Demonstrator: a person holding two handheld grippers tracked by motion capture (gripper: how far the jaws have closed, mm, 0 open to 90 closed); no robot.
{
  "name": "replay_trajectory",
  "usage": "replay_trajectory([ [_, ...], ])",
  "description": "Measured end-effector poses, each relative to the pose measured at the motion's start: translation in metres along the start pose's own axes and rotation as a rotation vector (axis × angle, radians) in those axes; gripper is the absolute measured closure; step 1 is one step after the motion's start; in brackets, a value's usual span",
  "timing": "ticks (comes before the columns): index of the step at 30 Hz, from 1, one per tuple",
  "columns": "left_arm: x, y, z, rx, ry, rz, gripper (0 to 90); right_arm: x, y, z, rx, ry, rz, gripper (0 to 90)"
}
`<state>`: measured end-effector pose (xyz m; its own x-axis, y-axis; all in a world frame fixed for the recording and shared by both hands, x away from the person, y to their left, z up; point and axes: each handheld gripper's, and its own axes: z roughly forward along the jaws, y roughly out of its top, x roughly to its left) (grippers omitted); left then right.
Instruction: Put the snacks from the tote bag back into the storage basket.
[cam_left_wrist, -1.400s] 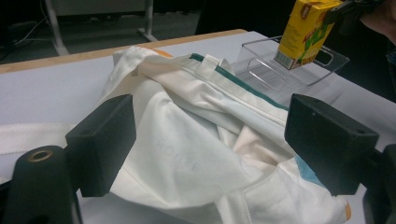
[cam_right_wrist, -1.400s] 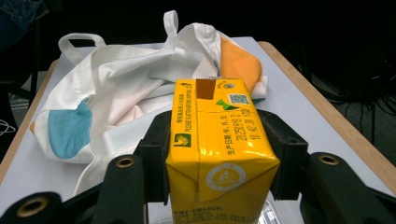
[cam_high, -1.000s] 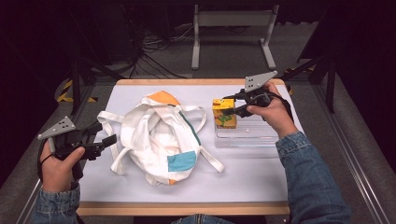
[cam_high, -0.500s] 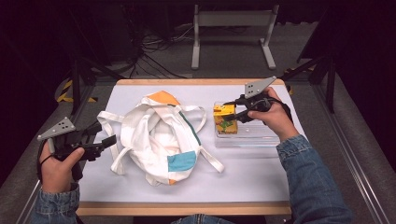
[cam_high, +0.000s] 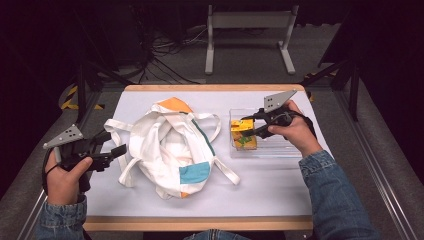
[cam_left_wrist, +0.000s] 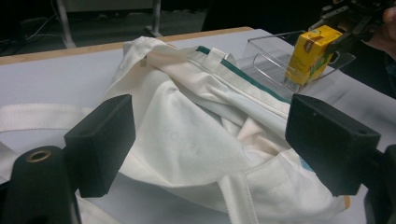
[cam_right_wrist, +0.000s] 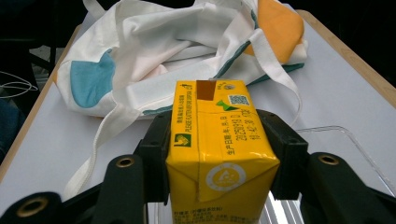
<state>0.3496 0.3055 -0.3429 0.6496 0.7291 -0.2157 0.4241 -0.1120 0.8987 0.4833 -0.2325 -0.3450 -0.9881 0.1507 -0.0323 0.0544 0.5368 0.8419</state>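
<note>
A dark room: grey floor (cam_high: 250, 70), white metal stand (cam_high: 250, 22) and tangled cables (cam_high: 170, 55) beyond the table (cam_high: 280, 180).

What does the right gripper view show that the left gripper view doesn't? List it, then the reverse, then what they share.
Right gripper view: the right gripper from behind, both jaws pressed on the yellow carton, whose top print is legible as print.
Left gripper view: the left gripper with jaws apart and nothing between them, low over the white bag, and the carton's tilt at the clear bin.
Shared: carton, bag, bin, table.
</note>
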Motion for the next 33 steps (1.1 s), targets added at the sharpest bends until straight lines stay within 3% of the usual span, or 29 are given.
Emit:
replay_trajectory([
  [19,0.001,0.002,0.006,0.004,-0.015,0.001,17.0,0.005,-0.008,0.004,0.01,0.012,-0.021,50.6],
  [33,0.002,0.004,0.011,0.006,-0.026,0.006,16.9,0.007,-0.013,0.007,0.086,0.045,-0.029,50.2],
])
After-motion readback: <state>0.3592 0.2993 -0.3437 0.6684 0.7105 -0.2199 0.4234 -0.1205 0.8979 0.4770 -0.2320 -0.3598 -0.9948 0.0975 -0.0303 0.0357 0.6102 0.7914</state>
